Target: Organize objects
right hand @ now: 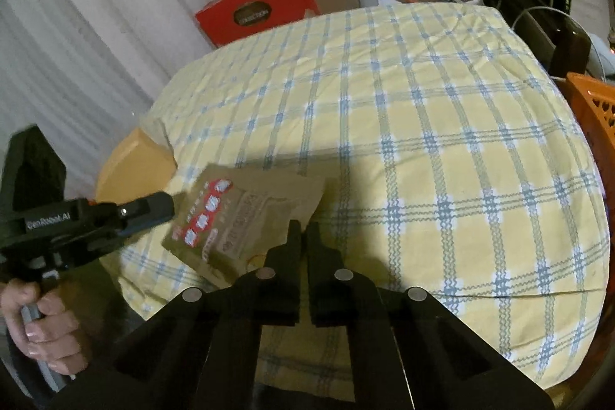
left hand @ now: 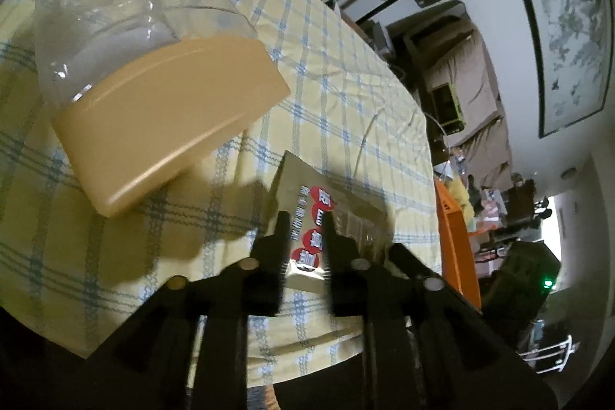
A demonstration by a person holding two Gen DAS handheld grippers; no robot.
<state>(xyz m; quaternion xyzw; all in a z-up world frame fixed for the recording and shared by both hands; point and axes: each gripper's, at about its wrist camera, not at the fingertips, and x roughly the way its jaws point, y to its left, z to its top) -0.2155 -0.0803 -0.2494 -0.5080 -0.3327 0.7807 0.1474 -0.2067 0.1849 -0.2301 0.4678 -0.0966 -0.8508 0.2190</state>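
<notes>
The brown snack packet [right hand: 246, 218] lies flat on the checked cloth of the desk [right hand: 423, 141], near its front edge, its long side running away toward the lidded jar [left hand: 127, 72]. The right gripper [right hand: 303, 229] has its jaws closed at the packet's near corner; whether it pinches the edge I cannot tell. The left gripper [left hand: 305, 218] hovers over the packet's other end, slightly parted, holding nothing. The right looks better placed to lift it. One packet, one jar, two grippers.
</notes>
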